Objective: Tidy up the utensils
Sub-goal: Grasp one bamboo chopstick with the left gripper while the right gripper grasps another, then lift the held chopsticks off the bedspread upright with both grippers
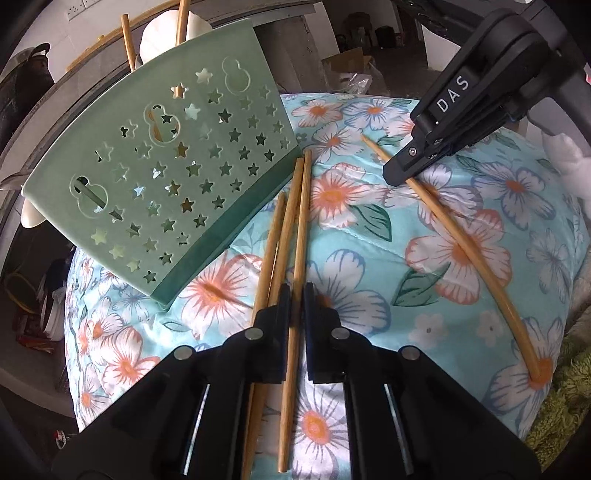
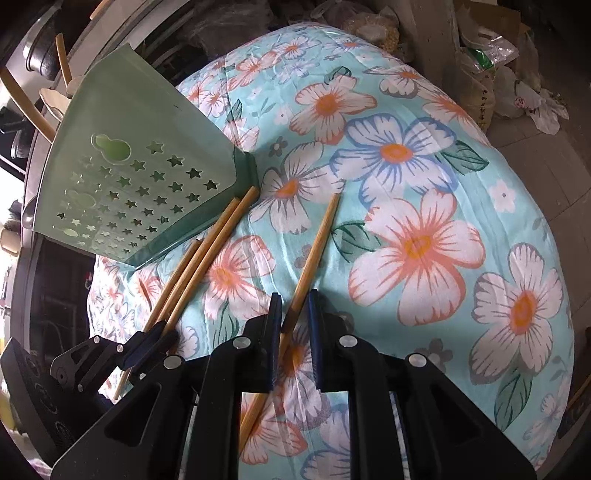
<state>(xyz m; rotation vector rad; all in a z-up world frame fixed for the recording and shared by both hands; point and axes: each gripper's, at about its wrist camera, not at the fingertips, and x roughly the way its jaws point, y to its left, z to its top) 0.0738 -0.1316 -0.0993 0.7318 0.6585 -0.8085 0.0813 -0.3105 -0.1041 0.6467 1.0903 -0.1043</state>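
A green utensil holder (image 1: 166,166) (image 2: 122,184) with star-shaped holes stands on the flowered cloth (image 1: 443,258) (image 2: 406,184); chopsticks (image 1: 181,22) and a white utensil stick out of its top. Three loose chopsticks (image 1: 288,221) (image 2: 207,251) lie side by side at its base. My left gripper (image 1: 297,295) (image 2: 159,328) is shut on the rightmost of them (image 1: 295,325). A fourth chopstick (image 1: 461,251) (image 2: 317,240) lies apart to the right. My right gripper (image 2: 294,306) (image 1: 400,177) is shut on it near its thin end, while its thick end rests on the cloth.
The cloth-covered surface drops off at the far and right sides. Bags and boxes (image 2: 480,74) crowd the floor beyond it. A dark pot (image 1: 29,74) sits behind the holder at left. A shaggy green rug (image 1: 569,406) lies at the lower right.
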